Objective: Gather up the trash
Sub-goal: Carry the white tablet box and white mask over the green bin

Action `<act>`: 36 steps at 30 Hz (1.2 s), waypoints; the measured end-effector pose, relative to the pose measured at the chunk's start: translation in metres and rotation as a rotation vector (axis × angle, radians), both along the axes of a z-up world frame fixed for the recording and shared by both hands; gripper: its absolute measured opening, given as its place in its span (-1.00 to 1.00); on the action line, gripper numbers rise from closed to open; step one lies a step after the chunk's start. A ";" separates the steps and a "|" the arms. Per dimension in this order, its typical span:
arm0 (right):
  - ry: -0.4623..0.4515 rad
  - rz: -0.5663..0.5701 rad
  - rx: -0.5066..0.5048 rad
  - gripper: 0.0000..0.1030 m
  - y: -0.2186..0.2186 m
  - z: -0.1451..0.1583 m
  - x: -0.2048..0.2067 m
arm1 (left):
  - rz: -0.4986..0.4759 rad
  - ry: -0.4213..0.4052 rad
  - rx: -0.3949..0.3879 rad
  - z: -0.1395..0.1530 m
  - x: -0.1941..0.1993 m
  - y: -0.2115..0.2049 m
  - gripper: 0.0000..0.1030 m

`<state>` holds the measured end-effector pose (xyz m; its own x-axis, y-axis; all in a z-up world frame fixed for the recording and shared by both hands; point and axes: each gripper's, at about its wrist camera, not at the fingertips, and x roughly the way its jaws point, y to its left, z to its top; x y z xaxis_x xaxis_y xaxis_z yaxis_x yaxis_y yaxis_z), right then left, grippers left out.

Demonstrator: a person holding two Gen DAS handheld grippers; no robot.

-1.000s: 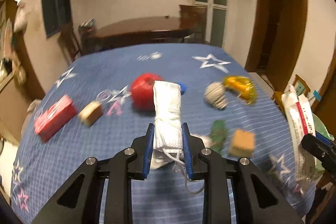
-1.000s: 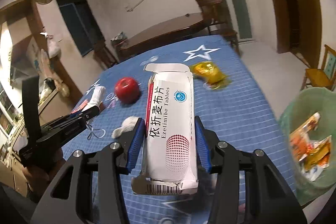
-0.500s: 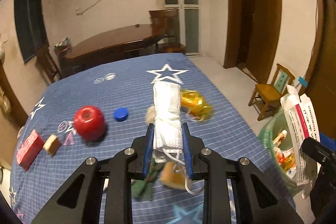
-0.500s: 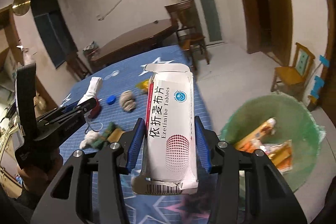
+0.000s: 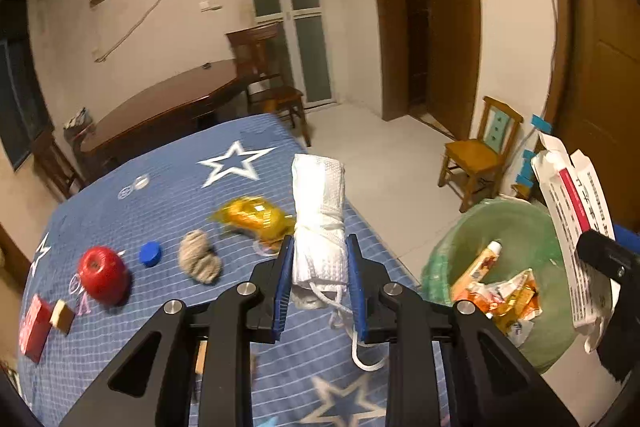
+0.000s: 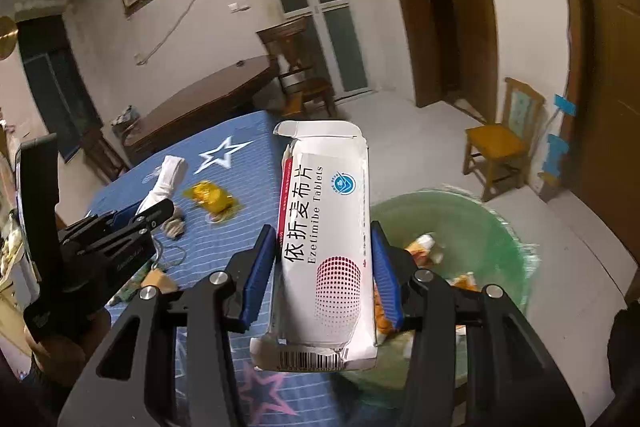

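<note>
My left gripper point(image 5: 320, 267) is shut on a rolled white face mask point(image 5: 319, 211), held above the right edge of the blue star cloth table point(image 5: 160, 195). My right gripper point(image 6: 324, 259) is shut on a white tablet box point(image 6: 326, 227), held over the green-lined trash bin point(image 6: 492, 239). The bin point(image 5: 516, 227) stands on the floor right of the table and holds orange wrappers point(image 5: 504, 295). The box also shows at the right of the left wrist view point(image 5: 576, 227). On the table lie a yellow wrapper point(image 5: 252, 217) and a grey wad point(image 5: 198, 257).
A red apple point(image 5: 103, 275), a blue cap point(image 5: 151, 254), a red box point(image 5: 34, 323) and a tan block point(image 5: 62, 315) lie on the table's left. A small wooden chair point(image 5: 476, 155) stands beyond the bin. A dark wooden table point(image 5: 160, 111) with chairs is at the back.
Both grippers have swung right, from over the table's middle toward its right edge and the bin. The bin is now close under the tablet box. Both grips are unchanged.
</note>
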<state>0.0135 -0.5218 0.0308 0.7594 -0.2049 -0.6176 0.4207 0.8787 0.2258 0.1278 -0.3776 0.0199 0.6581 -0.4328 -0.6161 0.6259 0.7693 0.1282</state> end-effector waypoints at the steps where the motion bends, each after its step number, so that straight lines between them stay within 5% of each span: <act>1: 0.005 -0.010 -0.002 -0.13 -0.003 0.000 0.000 | -0.016 0.001 0.004 -0.001 -0.003 -0.008 -0.48; 17: 0.090 -0.145 0.010 -0.13 -0.063 -0.019 -0.020 | -0.201 0.045 0.072 -0.030 -0.031 -0.104 -0.48; 36: 0.131 -0.183 0.031 -0.12 -0.087 -0.037 -0.022 | -0.322 0.160 0.096 -0.062 -0.026 -0.134 -0.48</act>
<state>-0.0082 -0.6089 -0.0067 0.6244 -0.3107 -0.7166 0.5995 0.7787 0.1848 0.1019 -0.5114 -0.0416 0.3898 -0.5372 -0.7480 0.8518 0.5190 0.0711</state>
